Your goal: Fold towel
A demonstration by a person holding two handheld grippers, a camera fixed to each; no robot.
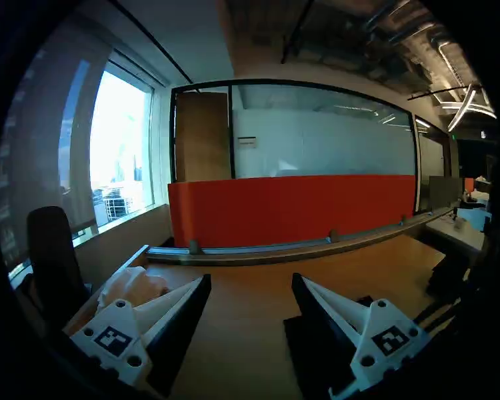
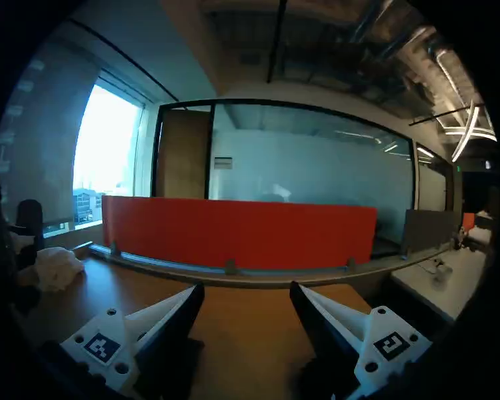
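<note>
- A crumpled, pale cream cloth towel [image 1: 133, 285] lies in a loose heap on the brown wooden desk [image 1: 247, 333]. It sits at the lower left of the left gripper view, partly hidden behind that gripper's left-hand finger. In the right gripper view the towel [image 2: 55, 267] sits at the far left edge, well apart from the fingers.
- Handling, as a judgement: the towel looks soft, light and limp. It should sag and drag rather than keep its shape, and seems neither fragile nor slippery. The best hold is a pinch on a corner or hem, one for each gripper. No corner can be made out among the bunched folds, so one would first need teasing free.
- The left gripper [image 1: 250, 280] has its white-and-black fingers spread wide apart with only bare desk in the gap. Whether the nearer finger touches the towel cannot be told.
- The right gripper [image 2: 247, 287] is likewise wide apart and empty, over bare desk.
- Beyond these, a long orange partition panel [image 1: 290, 207] runs along the desk's far edge at centre frame. A bright window [image 1: 120, 160] is at upper left and a black chair back [image 1: 50, 260] at left.
</note>
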